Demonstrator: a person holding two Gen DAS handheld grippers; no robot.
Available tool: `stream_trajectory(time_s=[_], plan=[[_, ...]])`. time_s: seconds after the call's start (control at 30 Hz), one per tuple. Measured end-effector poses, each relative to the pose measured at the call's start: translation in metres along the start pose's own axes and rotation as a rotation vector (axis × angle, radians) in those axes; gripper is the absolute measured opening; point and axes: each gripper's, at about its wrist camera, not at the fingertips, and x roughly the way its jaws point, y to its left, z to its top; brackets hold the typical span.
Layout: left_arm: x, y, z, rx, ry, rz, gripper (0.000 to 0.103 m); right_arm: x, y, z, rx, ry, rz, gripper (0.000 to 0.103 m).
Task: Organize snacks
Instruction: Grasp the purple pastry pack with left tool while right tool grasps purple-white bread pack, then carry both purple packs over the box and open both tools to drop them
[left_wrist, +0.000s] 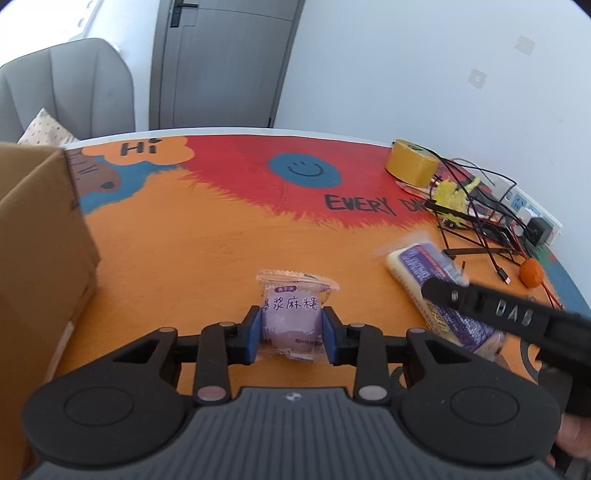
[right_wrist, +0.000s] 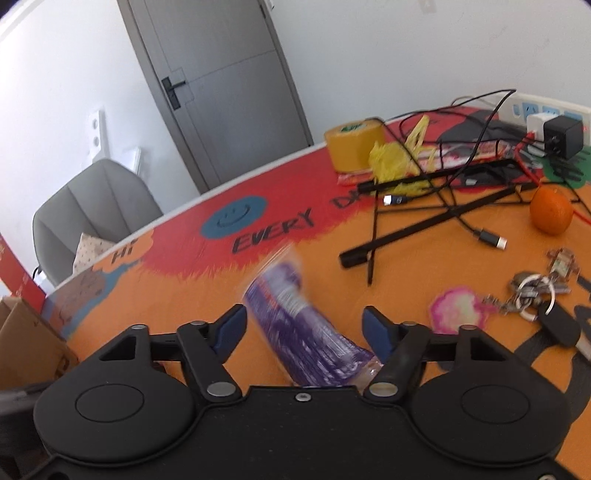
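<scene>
My left gripper (left_wrist: 291, 334) is shut on a small purple mochi snack packet (left_wrist: 291, 315), its blue pads pressed against both sides, just above the orange table. A long purple snack pack (right_wrist: 295, 321) lies between the open fingers of my right gripper (right_wrist: 304, 332), blurred, with neither pad touching it. The same pack (left_wrist: 424, 269) shows at the right in the left wrist view, under the right gripper's black body (left_wrist: 517, 317). A brown cardboard box (left_wrist: 37, 240) stands at the left; it also shows in the right wrist view (right_wrist: 26, 339).
A yellow tape roll (left_wrist: 410, 162), tangled black cables (right_wrist: 443, 177), a power strip (right_wrist: 546, 114), an orange (right_wrist: 550, 212), keys (right_wrist: 535, 295) and a pink sticker (right_wrist: 458, 308) crowd the right side. A grey chair (left_wrist: 66, 88) stands beyond the table's far edge.
</scene>
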Motion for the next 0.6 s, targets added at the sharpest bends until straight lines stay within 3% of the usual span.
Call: stream_trajectory(time_s=[0.07, 0.13, 0.6], plan=[[-0.003, 0.004, -0.001, -0.006, -0.002, 0.001, 0.033, -0.001, 0.002, -0.006, -0.003, 0.006, -0.006, 0.042], [-0.005, 0.007, -0.003, -0.011, -0.003, 0.001, 0.033, -0.004, 0.004, -0.01, -0.012, -0.001, -0.003, 0.038], [-0.04, 0.018, -0.006, -0.014, -0.056, -0.031, 0.032, -0.038, 0.016, -0.029, 0.04, -0.043, 0.015, 0.029]])
